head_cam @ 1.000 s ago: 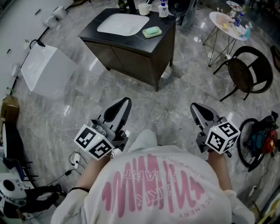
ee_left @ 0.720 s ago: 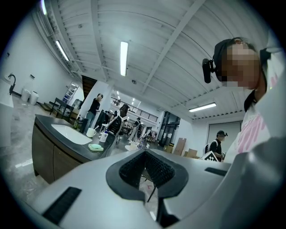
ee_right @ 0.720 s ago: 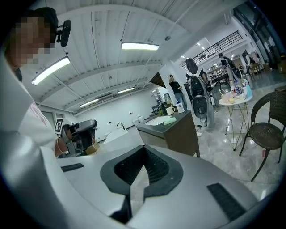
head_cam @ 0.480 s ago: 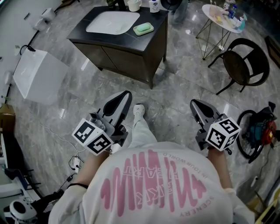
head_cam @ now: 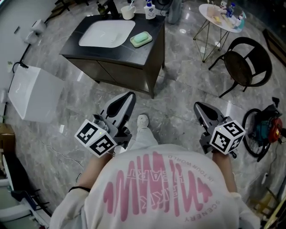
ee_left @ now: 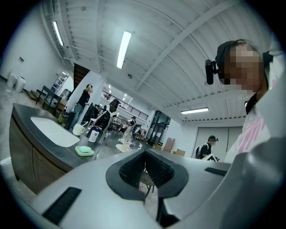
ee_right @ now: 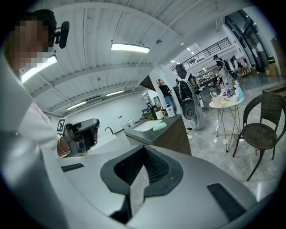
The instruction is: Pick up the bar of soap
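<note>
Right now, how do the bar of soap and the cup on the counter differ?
Colour: the bar of soap is green, the cup white.
Pose: the bar of soap lies flat right of the basin; the cup stands upright behind it.
Both rest on the dark counter.

The soap is pale green, the vanity black-brown, the floor grey-veined marble.
</note>
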Tool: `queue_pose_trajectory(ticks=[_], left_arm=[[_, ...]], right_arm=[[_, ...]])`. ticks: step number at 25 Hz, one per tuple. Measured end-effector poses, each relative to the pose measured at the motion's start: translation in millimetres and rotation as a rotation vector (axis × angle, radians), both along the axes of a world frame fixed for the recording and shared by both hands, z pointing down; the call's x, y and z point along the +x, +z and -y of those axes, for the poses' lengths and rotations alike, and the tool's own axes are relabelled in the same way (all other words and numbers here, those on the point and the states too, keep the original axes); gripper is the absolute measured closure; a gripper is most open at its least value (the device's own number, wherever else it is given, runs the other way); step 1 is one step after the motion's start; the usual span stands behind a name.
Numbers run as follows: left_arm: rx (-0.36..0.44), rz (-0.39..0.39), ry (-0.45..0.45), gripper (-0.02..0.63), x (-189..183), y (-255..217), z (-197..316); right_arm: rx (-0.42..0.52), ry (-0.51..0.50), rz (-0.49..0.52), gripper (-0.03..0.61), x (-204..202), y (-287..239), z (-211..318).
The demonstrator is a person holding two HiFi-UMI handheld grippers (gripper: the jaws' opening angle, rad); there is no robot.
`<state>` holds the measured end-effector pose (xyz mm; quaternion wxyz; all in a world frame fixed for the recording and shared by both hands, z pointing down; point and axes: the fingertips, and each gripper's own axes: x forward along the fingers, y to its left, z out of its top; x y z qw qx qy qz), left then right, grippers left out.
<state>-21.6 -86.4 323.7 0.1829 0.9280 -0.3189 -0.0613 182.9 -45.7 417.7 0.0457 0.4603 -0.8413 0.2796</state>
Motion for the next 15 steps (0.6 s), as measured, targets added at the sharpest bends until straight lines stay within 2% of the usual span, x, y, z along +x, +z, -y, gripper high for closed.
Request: queue_pose_trajectory(ticks=[6,15], left_arm=[[0.001,-0.023,0.017,0.606,-14,-10,59],[-0.057,-0.018,0.052,0.605,-39,2,135]], right_arm=[[-0.003,0.029,-0.010,0.572,-14,-10,48],[-0.017,0.058,-0.004,0.572,-41,-9,123]])
